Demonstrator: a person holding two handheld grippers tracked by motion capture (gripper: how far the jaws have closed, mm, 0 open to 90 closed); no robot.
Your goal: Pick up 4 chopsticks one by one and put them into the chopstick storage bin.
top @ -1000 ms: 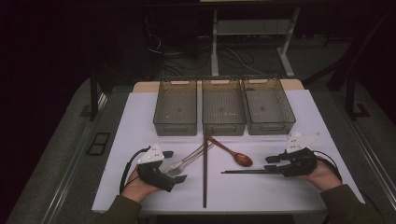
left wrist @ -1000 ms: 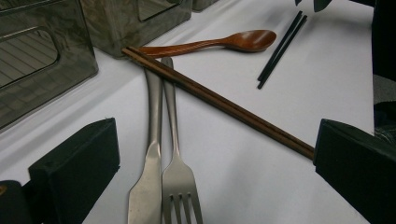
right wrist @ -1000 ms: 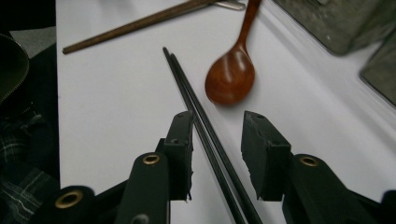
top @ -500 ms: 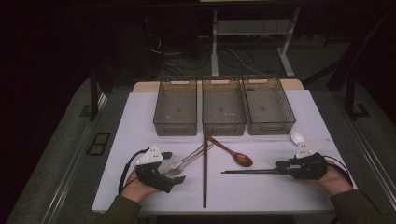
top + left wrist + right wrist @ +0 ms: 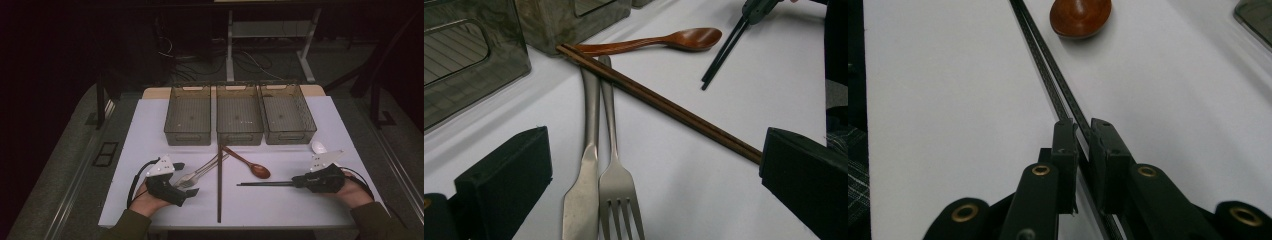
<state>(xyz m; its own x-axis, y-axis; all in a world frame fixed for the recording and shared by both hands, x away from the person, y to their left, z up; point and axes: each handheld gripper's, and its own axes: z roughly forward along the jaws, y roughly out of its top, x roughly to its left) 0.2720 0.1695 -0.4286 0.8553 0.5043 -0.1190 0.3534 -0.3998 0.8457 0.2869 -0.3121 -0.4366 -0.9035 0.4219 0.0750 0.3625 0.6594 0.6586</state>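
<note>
Right gripper (image 5: 1082, 150) had just been closing; its jaws pinched the black chopsticks (image 5: 1048, 60) at their near end. Advised lifting level, keeping both sticks together.

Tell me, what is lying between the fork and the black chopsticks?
The high view shows the long brown chopsticks lying between the fork and the black chopsticks.

3 bins (image 5: 239, 120) wall far edge, brown chopsticks (image 5: 219, 185) split middle
</note>
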